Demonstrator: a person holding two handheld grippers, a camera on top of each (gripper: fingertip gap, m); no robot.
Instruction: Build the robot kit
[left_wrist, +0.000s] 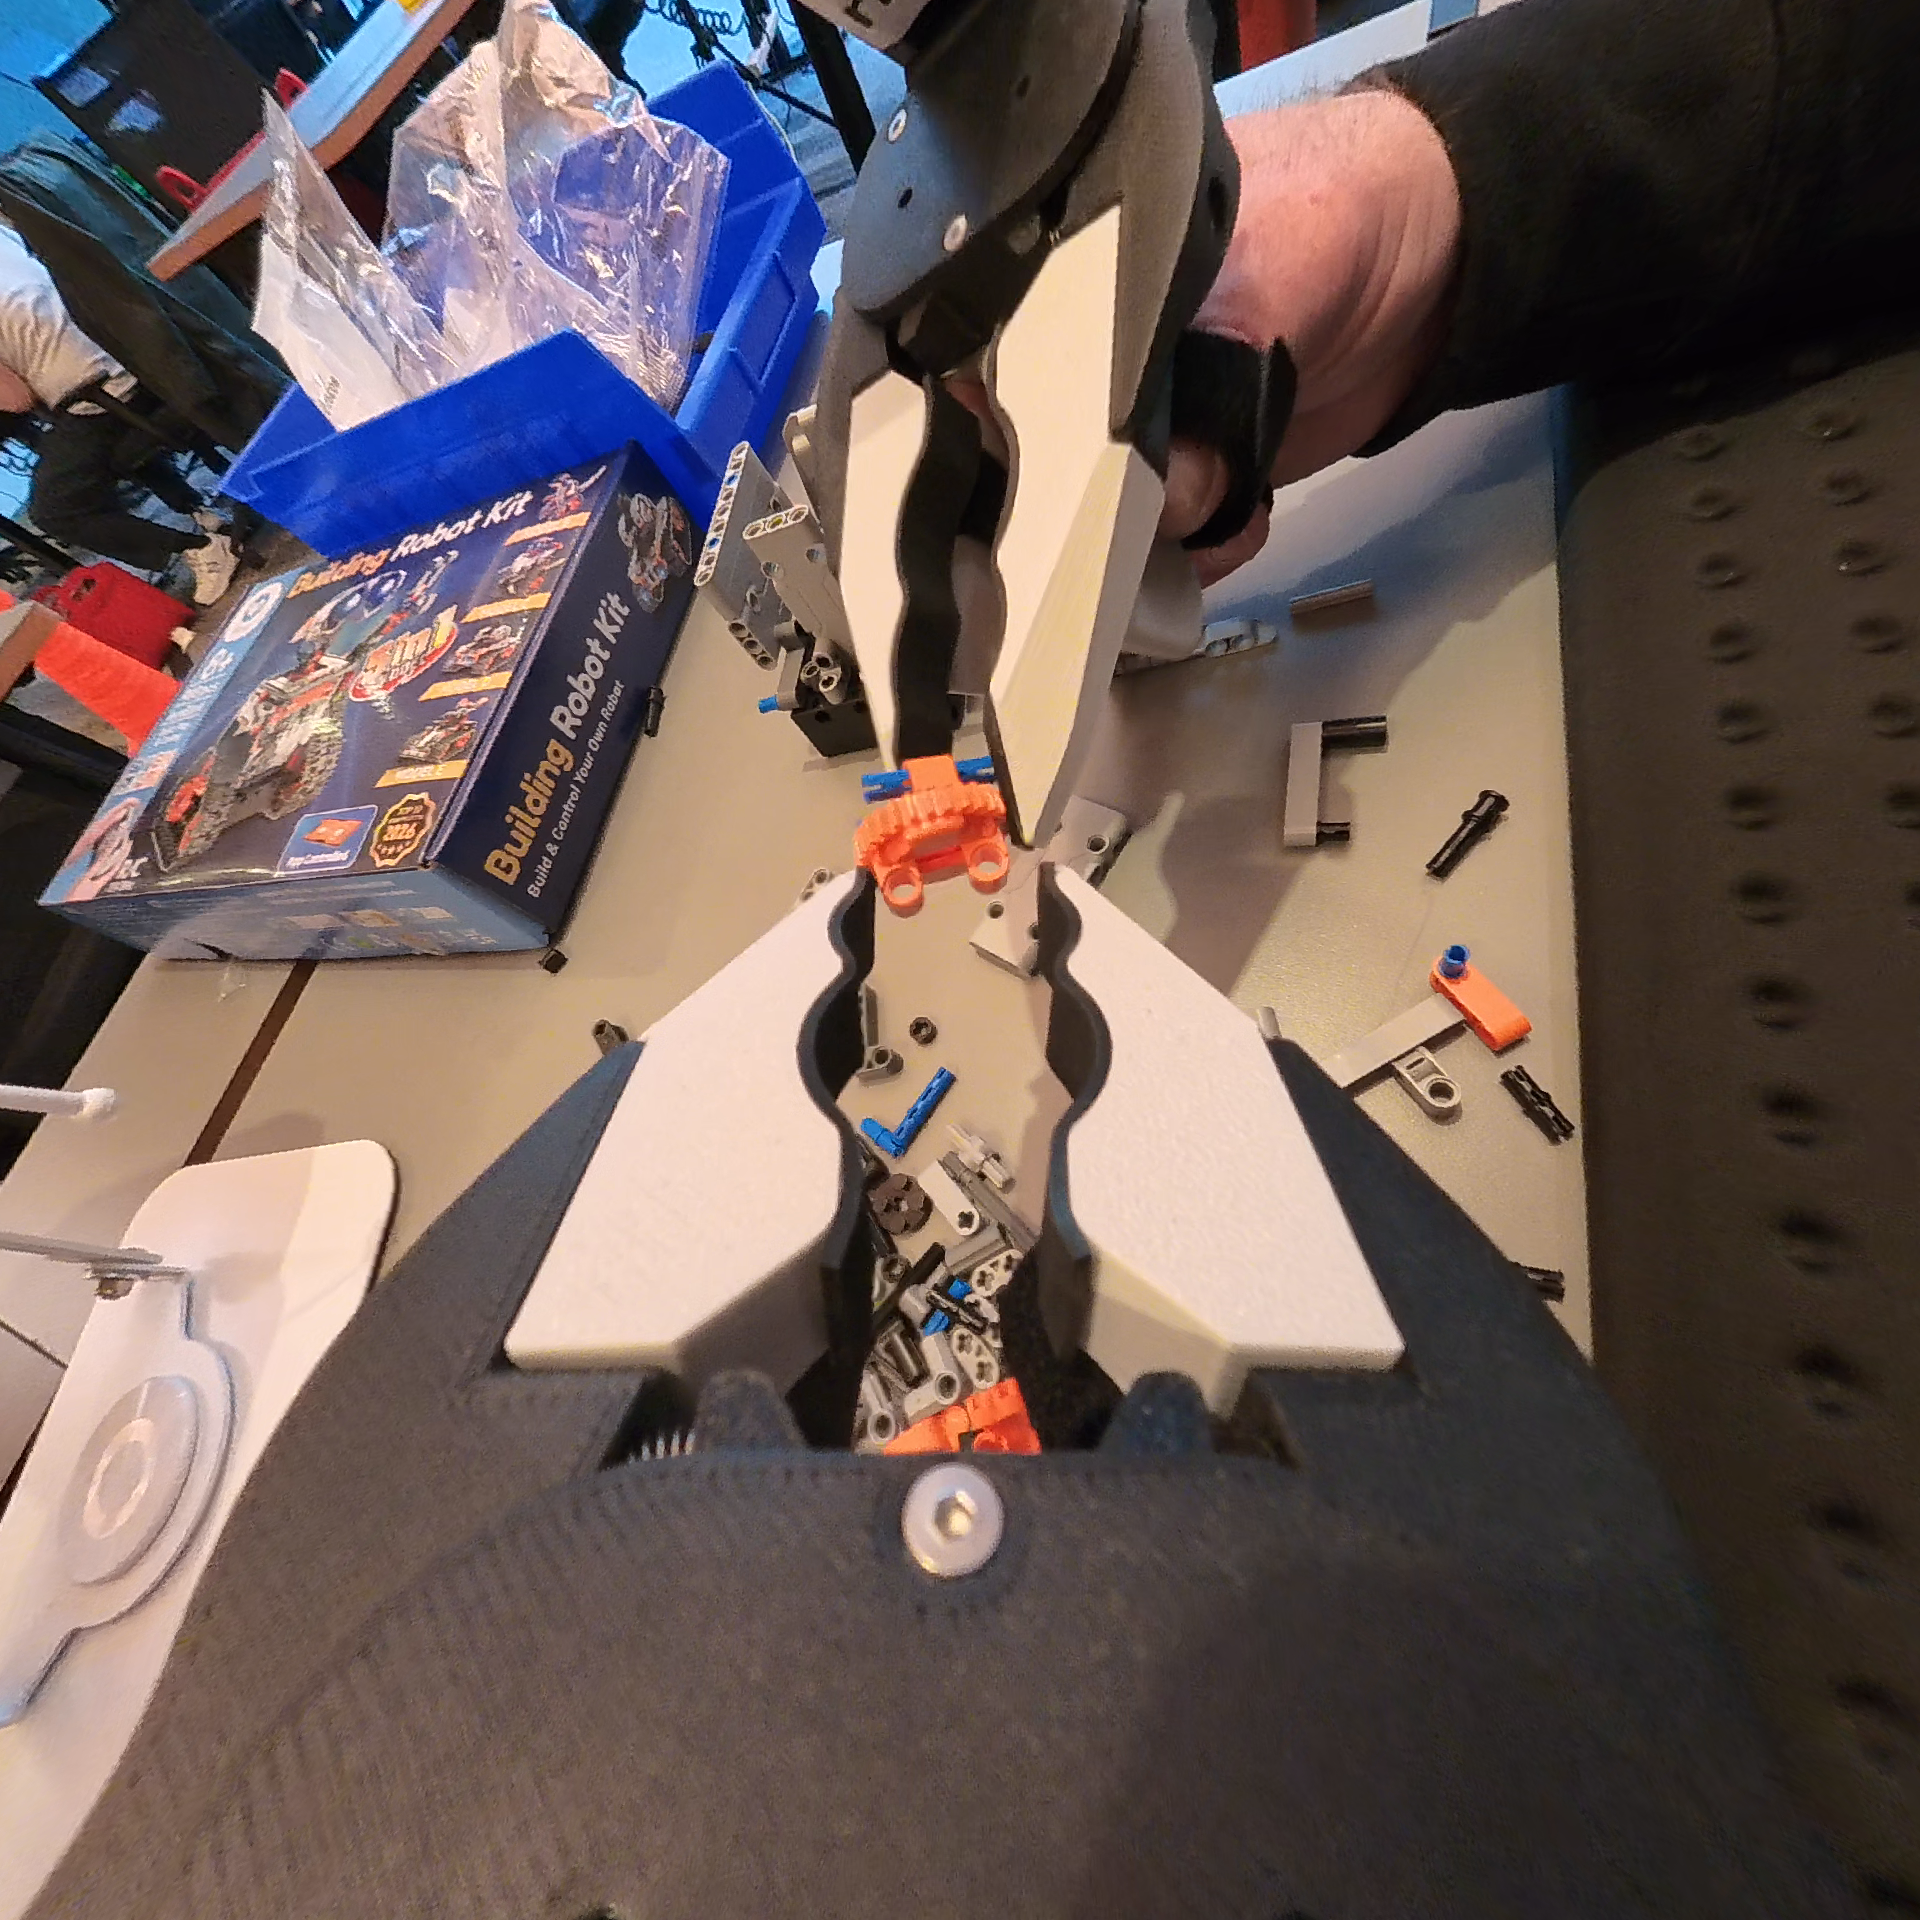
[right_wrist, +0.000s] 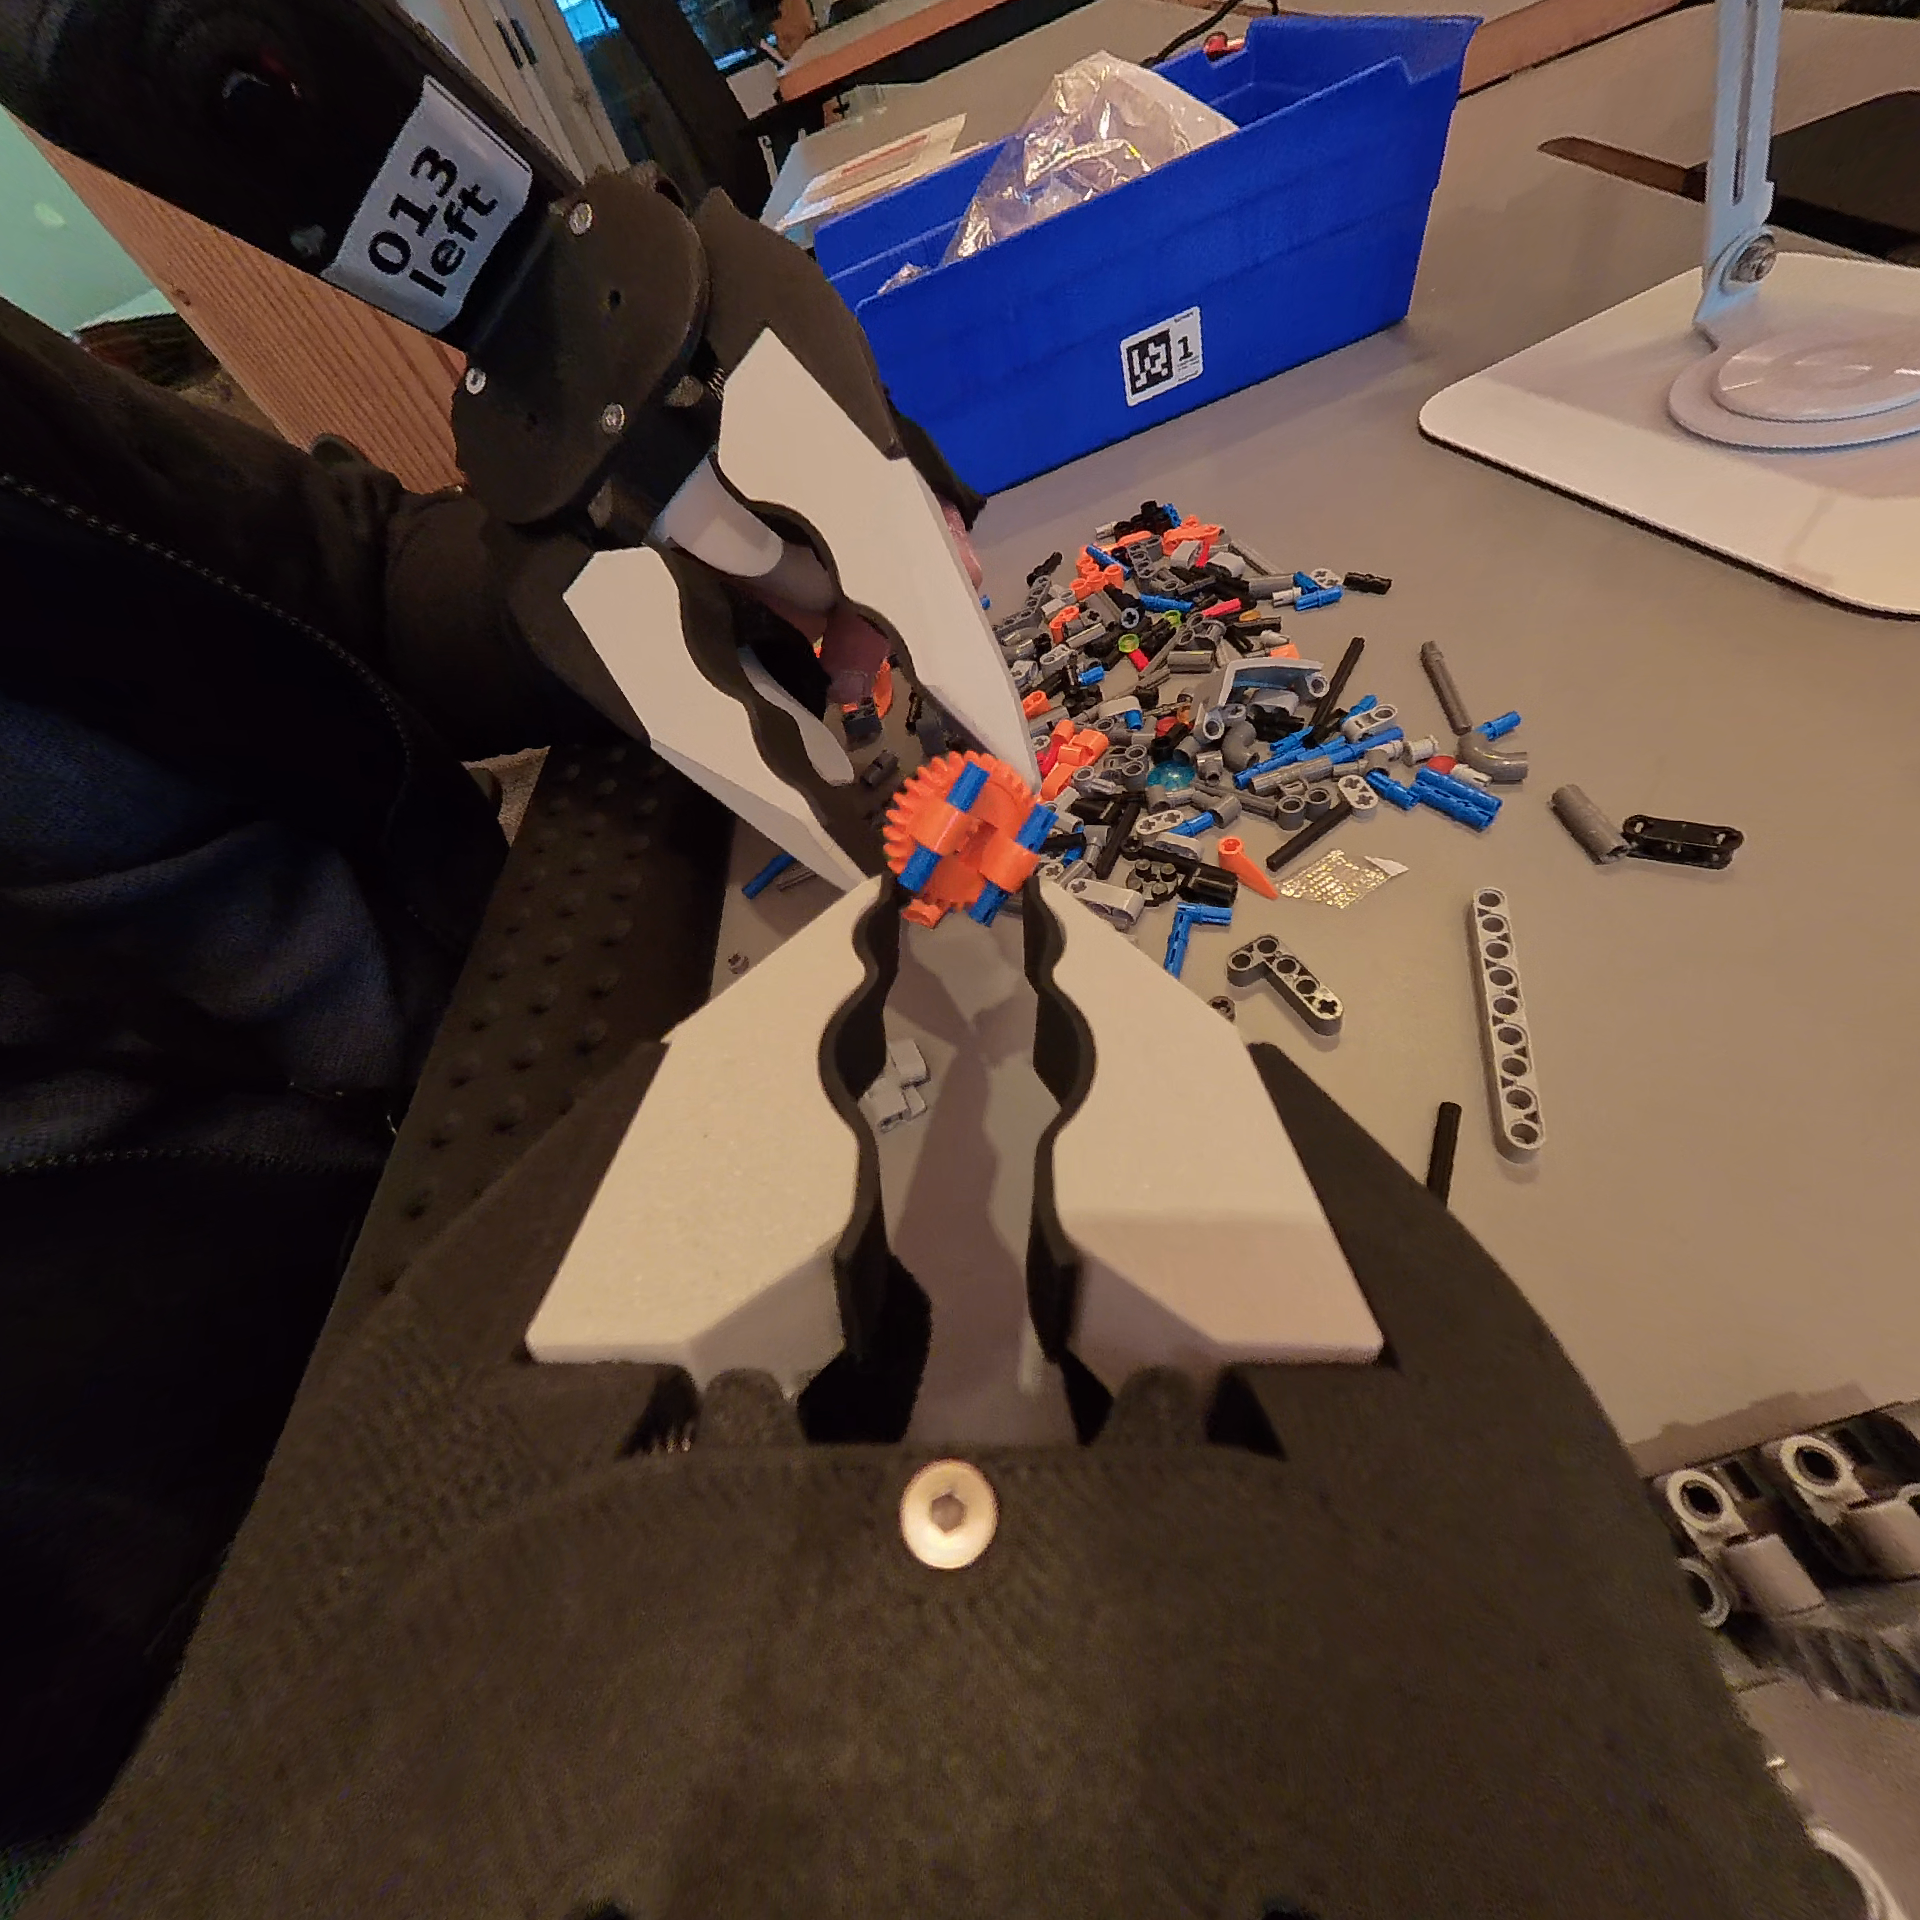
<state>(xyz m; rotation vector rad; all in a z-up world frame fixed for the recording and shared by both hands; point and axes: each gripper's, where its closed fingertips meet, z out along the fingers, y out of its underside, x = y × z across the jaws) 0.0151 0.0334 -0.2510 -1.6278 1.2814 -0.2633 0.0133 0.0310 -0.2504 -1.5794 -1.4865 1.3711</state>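
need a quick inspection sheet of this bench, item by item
surface: grey table, mostly bare at its near right.
job's things: orange gear piece with blue pins, off the table, between both grippers' tips.
clutter: loose pile of small building parts; long grey holed beam; a grey part-built block; kit box; blue bin with plastic bags; white stand base.
grippers: left gripper and right gripper each shut on the orange gear piece from opposite sides.
cables: nothing seen on the table.
surroundings: other tables and a seated person at the far left of the left wrist view.
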